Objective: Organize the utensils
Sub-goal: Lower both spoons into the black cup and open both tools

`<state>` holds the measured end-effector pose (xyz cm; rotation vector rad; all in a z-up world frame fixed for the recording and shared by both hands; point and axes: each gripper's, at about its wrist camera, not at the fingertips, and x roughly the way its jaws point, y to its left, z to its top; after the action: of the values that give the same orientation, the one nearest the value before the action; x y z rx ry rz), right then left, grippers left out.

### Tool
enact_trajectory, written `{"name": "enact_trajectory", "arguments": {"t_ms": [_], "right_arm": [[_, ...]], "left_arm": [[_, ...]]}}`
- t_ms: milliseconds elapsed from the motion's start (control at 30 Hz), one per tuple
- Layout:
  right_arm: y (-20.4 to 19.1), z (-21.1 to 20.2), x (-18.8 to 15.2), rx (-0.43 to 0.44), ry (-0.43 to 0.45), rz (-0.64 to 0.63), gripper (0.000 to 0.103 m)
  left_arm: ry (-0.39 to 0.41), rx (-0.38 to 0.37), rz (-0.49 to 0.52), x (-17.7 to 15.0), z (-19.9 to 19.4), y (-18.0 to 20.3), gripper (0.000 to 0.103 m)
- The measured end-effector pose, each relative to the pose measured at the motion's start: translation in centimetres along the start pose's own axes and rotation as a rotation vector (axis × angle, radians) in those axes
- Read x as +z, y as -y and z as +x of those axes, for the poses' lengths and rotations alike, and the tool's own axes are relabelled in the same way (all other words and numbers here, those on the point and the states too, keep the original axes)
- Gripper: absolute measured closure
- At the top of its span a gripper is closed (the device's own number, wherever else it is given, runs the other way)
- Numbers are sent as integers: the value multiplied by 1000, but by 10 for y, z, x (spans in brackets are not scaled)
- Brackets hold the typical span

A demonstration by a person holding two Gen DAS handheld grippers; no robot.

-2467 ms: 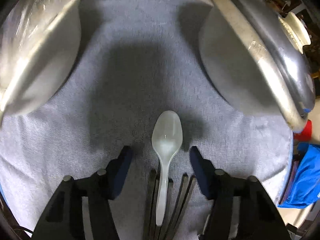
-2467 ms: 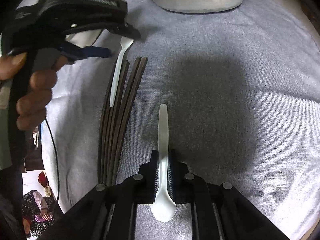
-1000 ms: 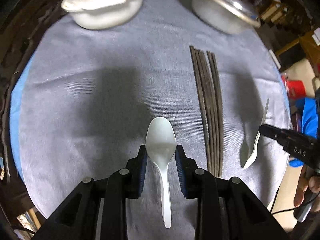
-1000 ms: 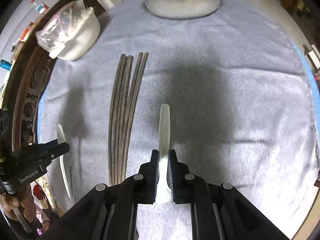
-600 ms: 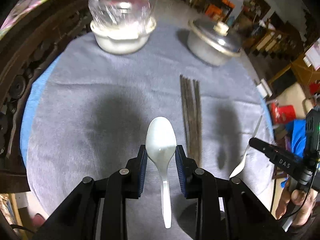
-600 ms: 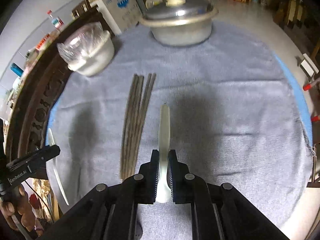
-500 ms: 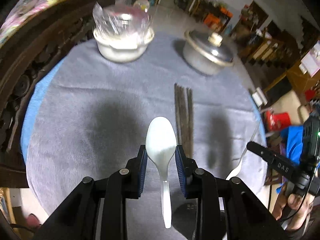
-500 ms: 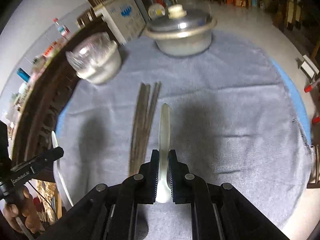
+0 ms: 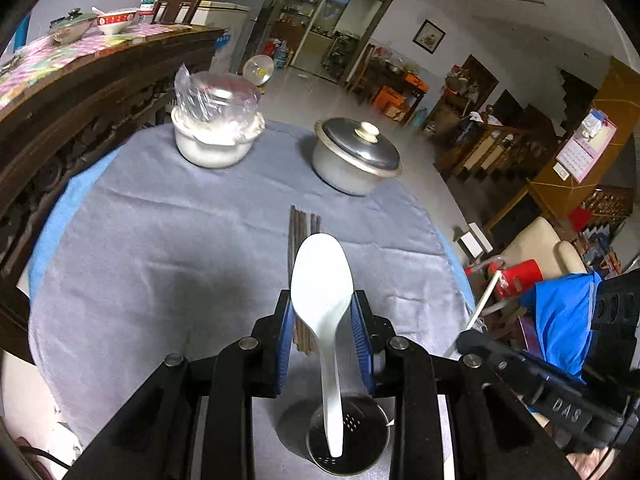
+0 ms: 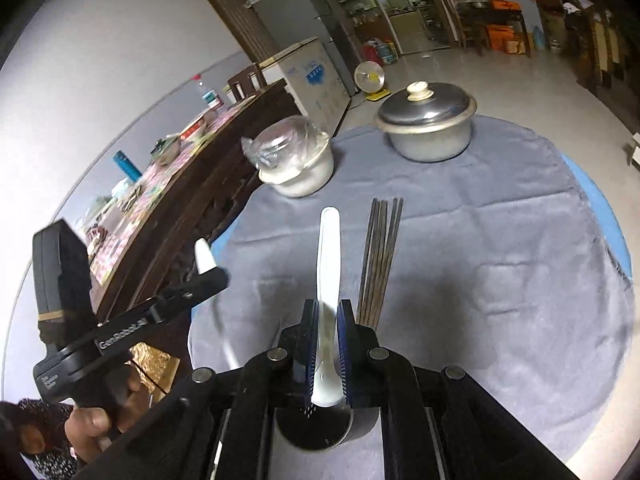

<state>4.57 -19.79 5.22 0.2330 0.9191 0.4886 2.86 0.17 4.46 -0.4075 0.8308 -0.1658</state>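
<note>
A: Left wrist view: the left gripper [image 9: 322,334] is pinching a white spoon [image 9: 322,280] by its bowl, handle hanging over a perforated metal holder [image 9: 347,440] on the grey cloth [image 9: 160,248].

B: Right wrist view: the right gripper [image 10: 326,344] is clamping a second white spoon [image 10: 329,264], bowl over the holder [image 10: 316,428]; dark chopsticks [image 10: 380,256] are lying just beside.

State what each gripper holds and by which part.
Left gripper: white spoon, pinched where bowl meets handle. Right gripper: second white spoon, clamped on its handle near the bowl.
</note>
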Motion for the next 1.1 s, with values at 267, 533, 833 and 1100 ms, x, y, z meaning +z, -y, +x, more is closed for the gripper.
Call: {"name": "enact_trajectory", "arguments": {"t_ms": [267, 533, 833, 1100], "right_arm": [[-5, 19, -32, -41, -19, -39, 92], [-3, 29, -51, -62, -37, -53, 92], [-1, 27, -60, -65, -39, -43, 92], [1, 24, -69, -57, -42, -24, 92]], "left_arm": [[68, 9, 49, -33, 12, 5, 73], [42, 25, 59, -54, 26, -2, 73], [27, 12, 57, -64, 24, -5, 73], [2, 4, 57, -75, 18, -7, 73]]}}
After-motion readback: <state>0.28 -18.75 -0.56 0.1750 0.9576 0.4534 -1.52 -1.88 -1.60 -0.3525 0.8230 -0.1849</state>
